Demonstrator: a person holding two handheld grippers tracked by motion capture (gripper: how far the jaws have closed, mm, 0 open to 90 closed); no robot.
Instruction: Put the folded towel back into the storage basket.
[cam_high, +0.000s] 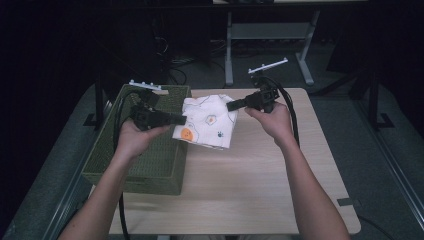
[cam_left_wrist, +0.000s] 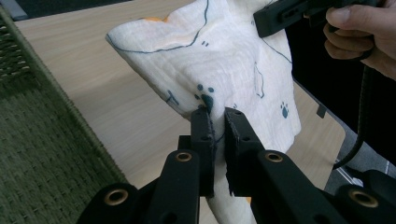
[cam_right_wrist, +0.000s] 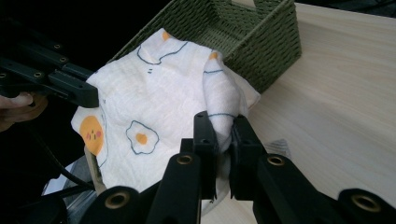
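High view, from left to right: a rectangular olive-green woven basket (cam_high: 150, 160) sits at the left edge of a pale wooden table (cam_high: 250, 175), partly overhanging it. Its coarse weave forms thick walls, and no contents can be made out inside it.

Above the basket's right side, the person's left hand (cam_high: 131, 139) holds the left gripper (cam_high: 182, 119), a black two-jaw tool with a cable trailing down. In the left gripper view its jaws are closed tight on a fold of a white crinkled cotton cloth (cam_high: 207, 122) printed with fried eggs, orange circles and small blue paw marks.

The cloth hangs in the air between the two tools, stretched over the basket's right rim and the table, its lower edge drooping toward the wood.

At the right, the right hand (cam_high: 272, 120) holds the right gripper (cam_high: 231, 106), also black. In the right gripper view its jaws are pinched shut on a bunched ridge of the same cloth.

The tabletop is smooth light woodgrain with rounded corners. Beyond it, the room is dark, with grey carpet, the metal legs of another desk (cam_high: 265, 45) and loose cables (cam_high: 175, 60) on the floor.
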